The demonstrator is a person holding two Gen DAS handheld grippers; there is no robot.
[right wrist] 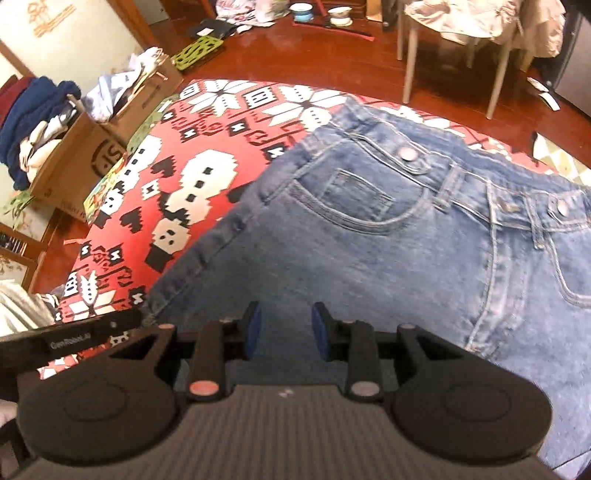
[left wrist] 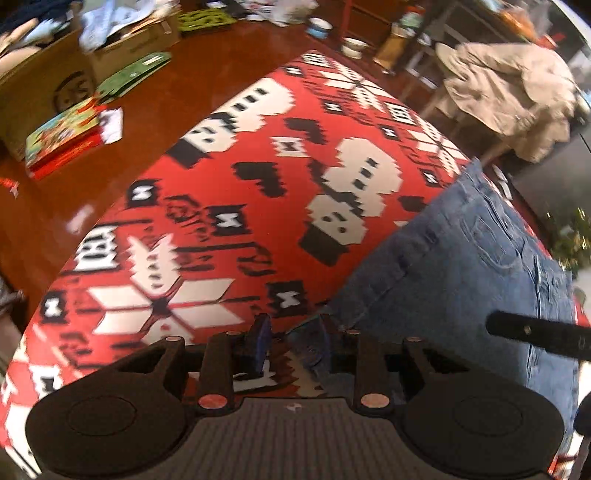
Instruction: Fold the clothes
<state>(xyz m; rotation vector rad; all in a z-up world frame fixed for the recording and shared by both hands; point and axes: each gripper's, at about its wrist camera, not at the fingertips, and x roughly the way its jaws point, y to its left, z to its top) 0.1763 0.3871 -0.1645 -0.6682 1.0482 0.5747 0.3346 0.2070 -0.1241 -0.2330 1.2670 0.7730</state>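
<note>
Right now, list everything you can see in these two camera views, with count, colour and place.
Blue denim jeans: one, spread on the cloth, waistband away from the cameras.
Red patterned cloth with white and black motifs: one, covering the surface under the jeans.
Brown cardboard boxes: two, on the floor left of the cloth, holding clothes.
Colourful picture book: one, on the floor by the boxes.
Green cut-out mat: one, on the far floor.
Chair draped with beige fabric: one, far right.
Bowls: two, far floor.
Left gripper: black, at the jeans' edge.
Right gripper: black, blue pads, open above denim.
</note>
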